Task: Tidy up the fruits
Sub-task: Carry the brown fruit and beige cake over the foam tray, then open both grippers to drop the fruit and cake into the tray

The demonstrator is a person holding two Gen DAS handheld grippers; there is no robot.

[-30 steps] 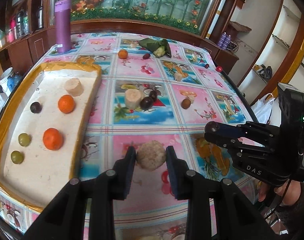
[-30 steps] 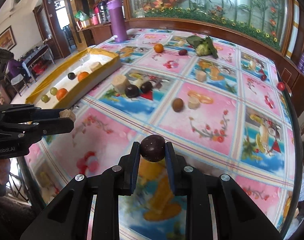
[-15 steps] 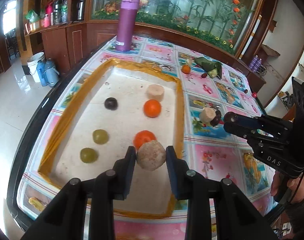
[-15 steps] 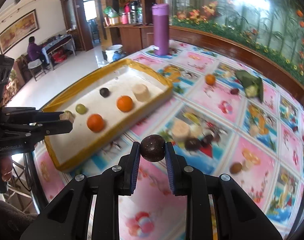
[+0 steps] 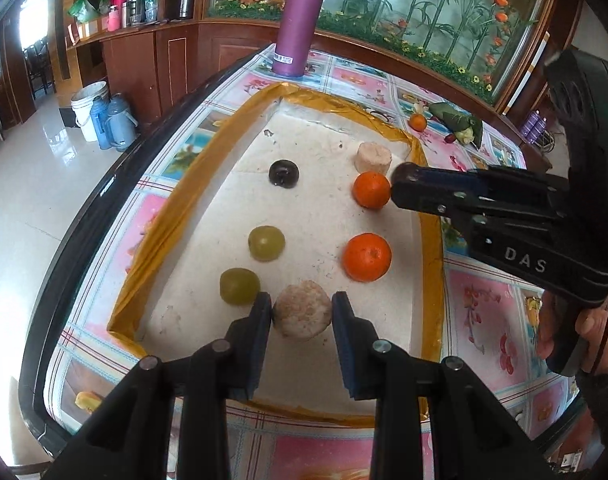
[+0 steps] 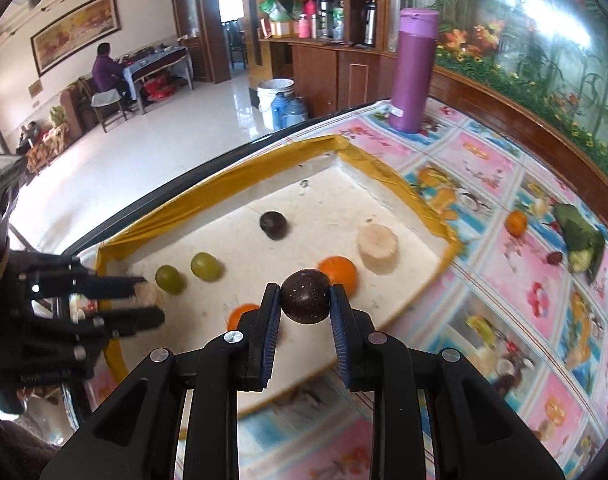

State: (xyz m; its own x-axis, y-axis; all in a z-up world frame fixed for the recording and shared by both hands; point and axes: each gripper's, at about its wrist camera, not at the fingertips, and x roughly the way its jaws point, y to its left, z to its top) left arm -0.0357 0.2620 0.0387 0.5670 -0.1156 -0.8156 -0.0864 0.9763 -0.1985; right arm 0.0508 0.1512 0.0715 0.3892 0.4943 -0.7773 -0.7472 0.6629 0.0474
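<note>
My left gripper (image 5: 301, 312) is shut on a pale, rough round fruit piece (image 5: 301, 316), held over the near end of the white tray (image 5: 207, 184) with its yellow rim. In the tray lie two oranges (image 5: 367, 257), two green grapes (image 5: 266, 242), a dark plum (image 5: 283, 173) and a pale banana chunk (image 5: 372, 157). My right gripper (image 6: 305, 297) is shut on a dark round fruit (image 6: 305, 297) above the tray's right side, near an orange (image 6: 338, 273). The left gripper (image 6: 143, 300) shows at the left of the right wrist view, the right gripper (image 5: 412, 188) at the right of the left wrist view.
A tall purple flask (image 5: 299, 24) stands beyond the tray. On the patterned tablecloth to the right lie another orange (image 6: 516, 223), a green leaf bundle (image 6: 580, 236) and a small red fruit (image 6: 554, 257). The table's dark edge (image 5: 83, 216) runs along the left. A person (image 6: 105, 68) sits far off.
Both grippers have swung left from over the tablecloth to over the tray, each still holding its fruit. The tray's fruits have not moved.
</note>
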